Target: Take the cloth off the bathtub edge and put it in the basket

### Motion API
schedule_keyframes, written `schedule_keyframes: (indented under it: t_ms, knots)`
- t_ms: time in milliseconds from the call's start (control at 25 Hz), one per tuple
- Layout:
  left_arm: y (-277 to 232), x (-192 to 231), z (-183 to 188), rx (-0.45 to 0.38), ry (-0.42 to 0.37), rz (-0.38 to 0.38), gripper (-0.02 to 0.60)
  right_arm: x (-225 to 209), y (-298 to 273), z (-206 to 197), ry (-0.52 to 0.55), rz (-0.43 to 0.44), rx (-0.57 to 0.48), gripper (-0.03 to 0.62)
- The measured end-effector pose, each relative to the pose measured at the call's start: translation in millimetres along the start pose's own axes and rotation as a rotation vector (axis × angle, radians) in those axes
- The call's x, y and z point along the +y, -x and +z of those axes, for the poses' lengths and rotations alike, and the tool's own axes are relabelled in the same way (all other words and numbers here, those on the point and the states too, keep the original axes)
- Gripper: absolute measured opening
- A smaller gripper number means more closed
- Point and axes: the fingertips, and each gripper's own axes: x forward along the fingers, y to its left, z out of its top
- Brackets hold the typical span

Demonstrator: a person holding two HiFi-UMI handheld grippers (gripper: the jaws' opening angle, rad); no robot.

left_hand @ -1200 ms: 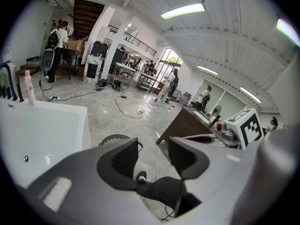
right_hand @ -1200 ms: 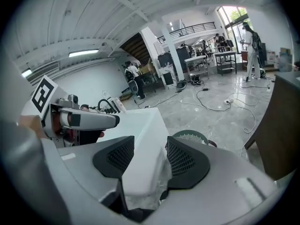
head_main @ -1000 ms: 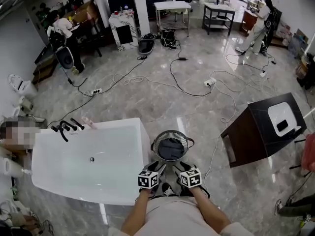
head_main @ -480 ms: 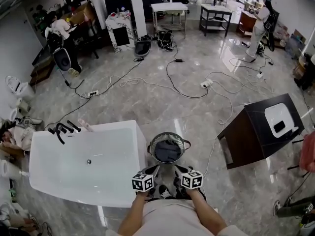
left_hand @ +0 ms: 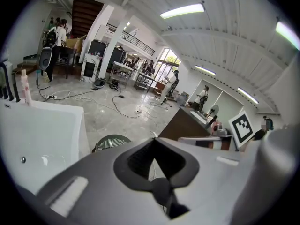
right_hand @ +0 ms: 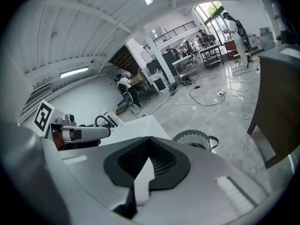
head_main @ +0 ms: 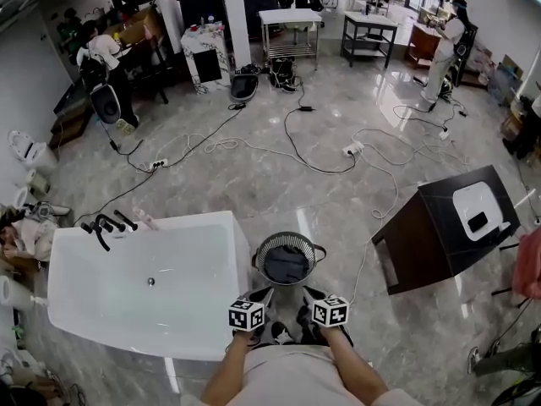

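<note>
The left gripper [head_main: 265, 293] and right gripper [head_main: 309, 293], both clamped shut and empty, sit side by side at lower centre, angled down near the basket [head_main: 262, 252] holding the cloth [head_main: 287, 266].

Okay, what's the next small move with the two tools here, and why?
Probably none beyond holding both back and stopping. A dark cloth seems to lie in the basket already, the bathtub rim shows no cloth, and the left tool and right tool are shut and empty.

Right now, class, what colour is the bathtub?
The bathtub is plain white, best seen in the head view.
</note>
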Motion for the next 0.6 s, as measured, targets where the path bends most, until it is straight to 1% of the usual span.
schedule_keyframes:
  t_ms: [160,240,360,480,600]
  knots:
    - [1,7,3,-0.017,0.021,0.022,0.057,5,-5,1,0.040,0.013,0.017,0.000]
    - [3,13,4,-0.040,0.038,0.043,0.057,7,-5,1,0.033,0.026,0.019,0.000]
    - [7,17,6,-0.061,0.060,0.050,0.057,7,-5,0,0.027,0.025,0.028,0.000]
    - [6,16,5,-0.059,0.056,0.056,0.058,7,-3,-2,0.022,0.034,0.038,0.000]
    - [7,14,4,-0.064,0.048,0.064,0.057,16,-2,-3,0.010,0.078,0.040,-0.002]
